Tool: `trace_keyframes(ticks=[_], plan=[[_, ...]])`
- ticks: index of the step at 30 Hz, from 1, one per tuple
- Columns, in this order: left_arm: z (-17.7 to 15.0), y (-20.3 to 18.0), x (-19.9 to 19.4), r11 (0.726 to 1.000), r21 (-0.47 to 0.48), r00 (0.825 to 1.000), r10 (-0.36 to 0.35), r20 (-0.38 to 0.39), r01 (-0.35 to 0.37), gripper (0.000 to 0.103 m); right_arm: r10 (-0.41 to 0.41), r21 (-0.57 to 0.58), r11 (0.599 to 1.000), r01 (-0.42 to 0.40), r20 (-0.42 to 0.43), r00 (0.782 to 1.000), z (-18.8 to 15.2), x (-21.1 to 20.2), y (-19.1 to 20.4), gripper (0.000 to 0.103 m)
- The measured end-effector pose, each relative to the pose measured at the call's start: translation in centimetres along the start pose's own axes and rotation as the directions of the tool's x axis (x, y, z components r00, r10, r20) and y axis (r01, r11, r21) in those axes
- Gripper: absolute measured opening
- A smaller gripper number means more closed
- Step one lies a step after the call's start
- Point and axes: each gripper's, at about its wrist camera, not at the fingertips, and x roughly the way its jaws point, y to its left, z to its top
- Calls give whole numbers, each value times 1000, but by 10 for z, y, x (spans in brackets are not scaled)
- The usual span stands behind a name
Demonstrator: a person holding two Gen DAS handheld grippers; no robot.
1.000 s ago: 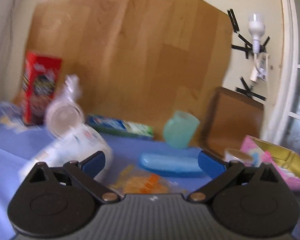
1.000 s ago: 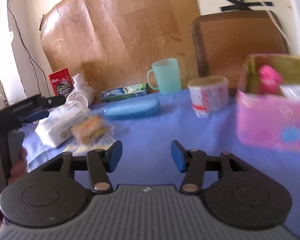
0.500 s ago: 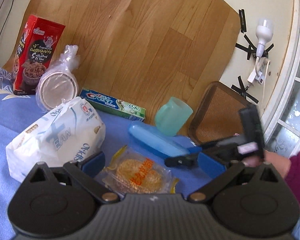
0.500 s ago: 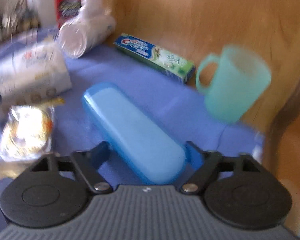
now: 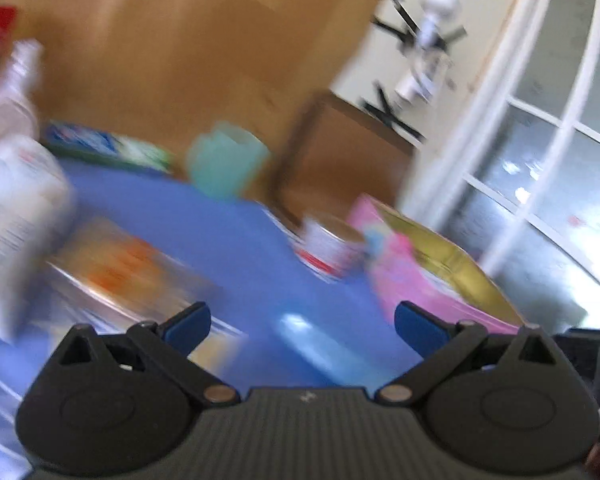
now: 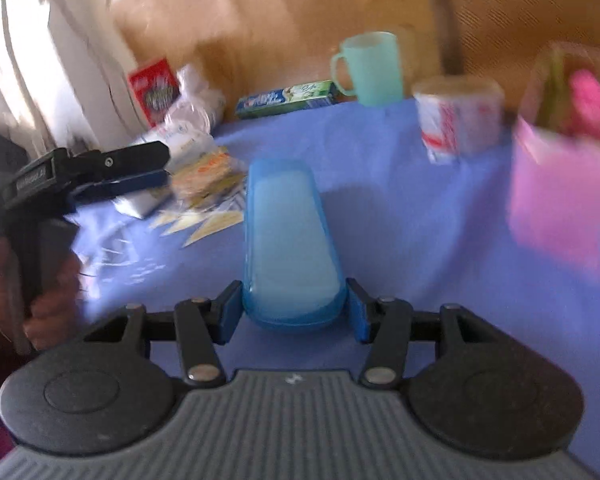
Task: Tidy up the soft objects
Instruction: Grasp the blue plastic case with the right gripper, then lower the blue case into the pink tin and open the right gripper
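- Lifted off the blue cloth since half a second ago, the blue case sits clamped in the right gripper.
- Its long axis points straight ahead; bare cloth lies beyond.
- Left gripper is spread wide, holding nothing.

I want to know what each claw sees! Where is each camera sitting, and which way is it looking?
Left wrist view: sits on the left claw, open, looking across the blue cloth toward the green mug and pink box.
Right wrist view: sits on the right claw, looking along the blue case it grips; the left claw and the hand holding it show at left.
Both show the mug, toothpaste box and paper cup.
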Motion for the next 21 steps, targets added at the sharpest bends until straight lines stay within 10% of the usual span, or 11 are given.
trace_keyframes(ticks=[7,13,21], plan=[[-20,-45,56,996,15,969,94,-227,-93,68,53,83,995,-60,81,995,-28,-25,-1,55],[2,-73,74,999,24,976,34,-216,-30,62,-3,80,997,-11,166,986,-32,-38,-4,55],[52,-171,136,962,226,981,-116,-157,150,62,-195,139,979,150,407,892,-5,-85,-30,55]])
